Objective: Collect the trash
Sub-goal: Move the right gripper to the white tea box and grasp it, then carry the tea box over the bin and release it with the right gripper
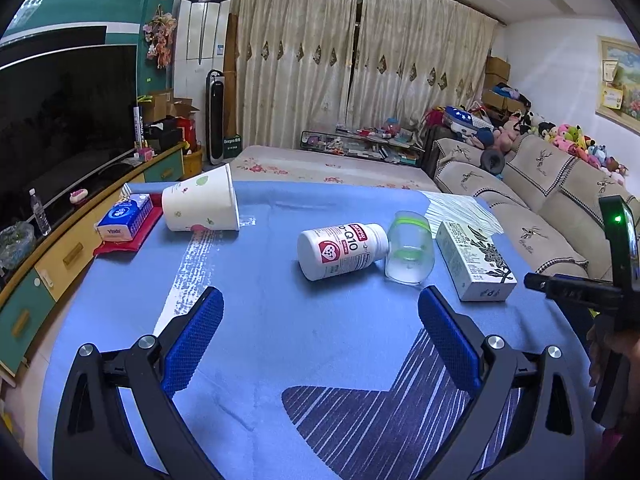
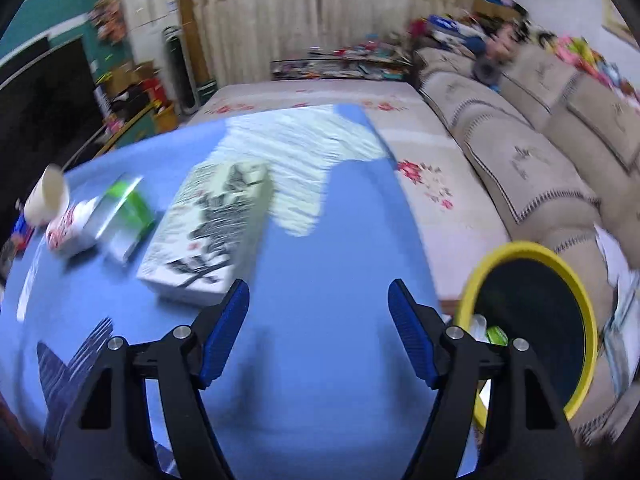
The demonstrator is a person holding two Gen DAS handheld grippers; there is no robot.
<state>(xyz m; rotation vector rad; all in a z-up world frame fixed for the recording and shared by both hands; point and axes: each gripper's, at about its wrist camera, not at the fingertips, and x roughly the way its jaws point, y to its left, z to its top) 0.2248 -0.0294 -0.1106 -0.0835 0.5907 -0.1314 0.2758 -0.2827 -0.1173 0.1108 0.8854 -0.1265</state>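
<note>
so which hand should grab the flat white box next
Right, probably. The right gripper is open and empty with the white box just ahead of its left finger, and the yellow-rimmed bin beside it. The left gripper faces the pill bottle instead.

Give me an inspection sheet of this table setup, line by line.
Surface: blue tablecloth, striped patches.
Job's things: paper cup, white pill bottle, clear plastic cup, all tipped over; flat printed carton; yellow-rimmed bin beside the table, some trash inside.
Clutter: tissue pack on a red pouch.
Grippers: left gripper and right gripper open, nothing between the fingers.
Cables: nothing seen.
Surroundings: sofa, curtains, television.
</note>
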